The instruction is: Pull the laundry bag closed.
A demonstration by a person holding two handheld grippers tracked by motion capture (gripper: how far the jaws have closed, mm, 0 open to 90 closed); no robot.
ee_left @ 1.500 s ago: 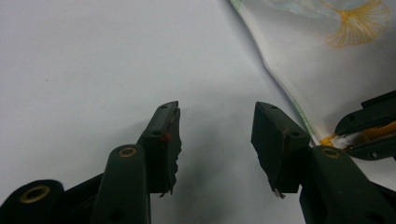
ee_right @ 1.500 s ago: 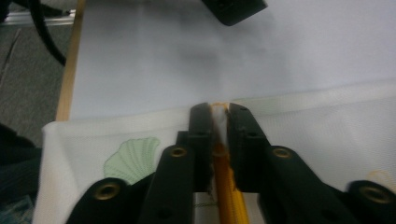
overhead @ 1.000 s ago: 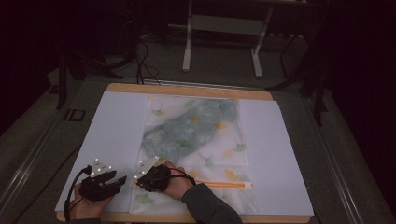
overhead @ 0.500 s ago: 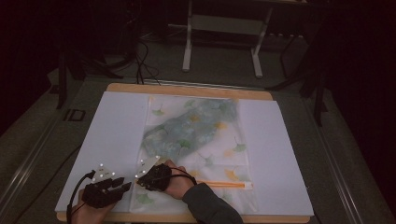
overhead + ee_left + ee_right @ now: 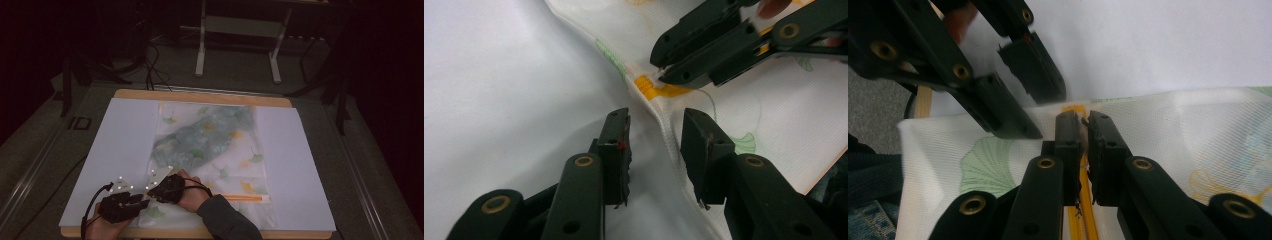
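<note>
The mesh bag [image 5: 210,155], white netting printed with green and yellow ginkgo leaves, lies flat in the middle of a white sheet [image 5: 110,150] that covers the wooden surface [image 5: 200,95]. What fills the bag reads as a blue-green mass through the netting, too dim to tell apart. Its near left corner is covered in the high view by both hands, and the yellow zipper [image 5: 242,198] runs along the near end toward them.

The right gripper [image 5: 1084,131], held in a hand whose dark sleeve [image 5: 225,222] comes in from the bottom edge, has its jaws pressed together on the yellow zipper pull [image 5: 646,86]; the pull itself is mostly hidden between the pads. The left gripper [image 5: 655,145] sits just beside it at the bag's left edge, its jaws having just been closing and standing apart, one over the white sheet and one over the netting, with the raised fabric edge between them but not pinched.

Beyond the surface, a metal stand [image 5: 240,30] and loose cables [image 5: 150,65] sit on a dark floor, hard to make out.
</note>
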